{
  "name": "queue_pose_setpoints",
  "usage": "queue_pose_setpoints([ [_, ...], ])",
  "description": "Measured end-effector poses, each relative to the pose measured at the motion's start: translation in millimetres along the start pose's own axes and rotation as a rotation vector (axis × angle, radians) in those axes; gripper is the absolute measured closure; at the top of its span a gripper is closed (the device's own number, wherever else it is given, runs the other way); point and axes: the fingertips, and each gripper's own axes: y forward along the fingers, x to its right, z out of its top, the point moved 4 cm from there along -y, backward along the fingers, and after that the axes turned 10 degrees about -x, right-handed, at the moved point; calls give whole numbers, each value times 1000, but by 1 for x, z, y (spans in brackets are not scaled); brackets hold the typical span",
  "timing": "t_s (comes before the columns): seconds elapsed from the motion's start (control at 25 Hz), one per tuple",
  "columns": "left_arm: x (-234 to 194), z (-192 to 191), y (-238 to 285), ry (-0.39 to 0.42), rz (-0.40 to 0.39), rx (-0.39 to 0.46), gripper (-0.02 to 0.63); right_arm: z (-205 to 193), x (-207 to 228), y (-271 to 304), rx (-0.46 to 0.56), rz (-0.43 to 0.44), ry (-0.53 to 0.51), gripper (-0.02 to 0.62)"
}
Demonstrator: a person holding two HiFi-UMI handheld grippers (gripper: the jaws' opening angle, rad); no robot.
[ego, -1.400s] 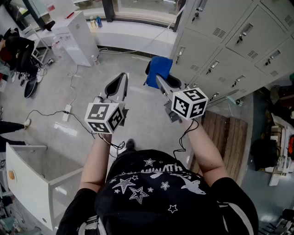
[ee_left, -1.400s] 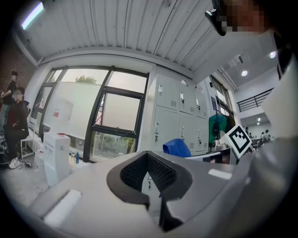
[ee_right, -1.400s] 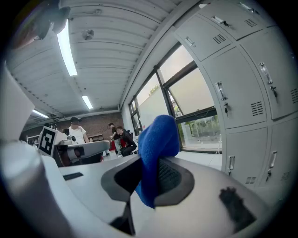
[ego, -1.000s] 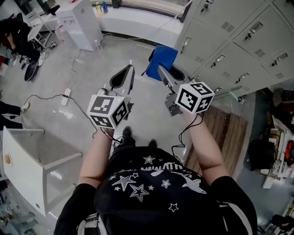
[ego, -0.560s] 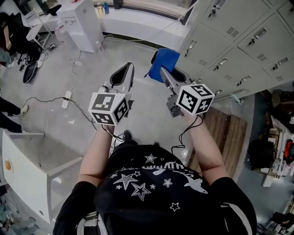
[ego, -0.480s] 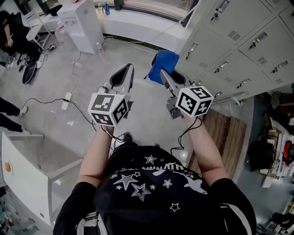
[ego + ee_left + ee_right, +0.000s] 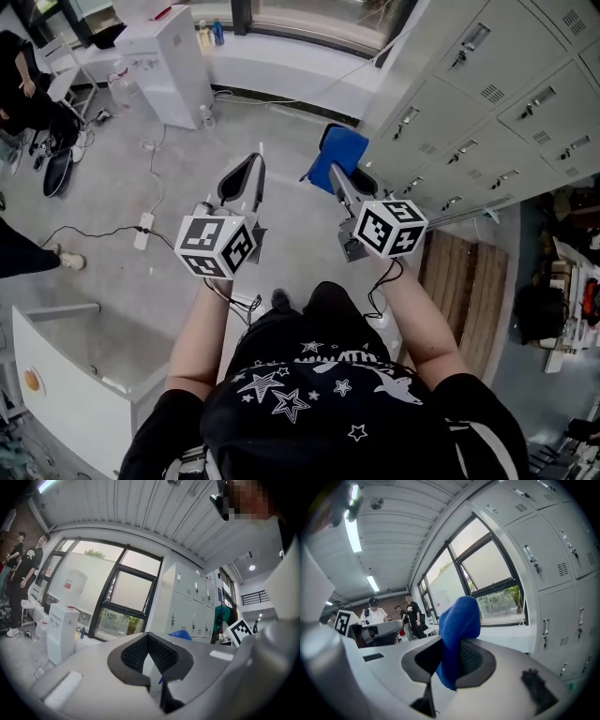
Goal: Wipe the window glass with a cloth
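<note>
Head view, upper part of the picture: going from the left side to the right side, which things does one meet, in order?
White water dispenser → left gripper → blue cloth → grey lockers.

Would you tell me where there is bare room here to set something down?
Free: the grey floor straight ahead, between the white dispenser and the lockers; the window ledge right of its bottles. Crowded: the left floor, with a power strip and cables.

Daylight floods through the window (image 7: 129, 592); fisheye edges darken.
</note>
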Motion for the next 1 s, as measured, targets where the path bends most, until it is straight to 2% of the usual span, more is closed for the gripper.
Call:
queue_pose_setpoints([
  [0.16,-14,1,3,3,-16,-16,600,-10,-9,16,-63,-18,-121,520],
  [0.36,-31,7,14,6,-18,-25,600,-4,0,42,-72,-31,-104,520],
  [0.52,-45,16,30,0,-3,-24,600,12,13,62,-58,-55,-153,520],
  [0.68,-56,25,64,29,6,-26,600,32,39,91,-46,-35,-166,520],
  [1.0,-93,49,162,23,28,-50,600,82,114,158,-37,-15,-130,520],
])
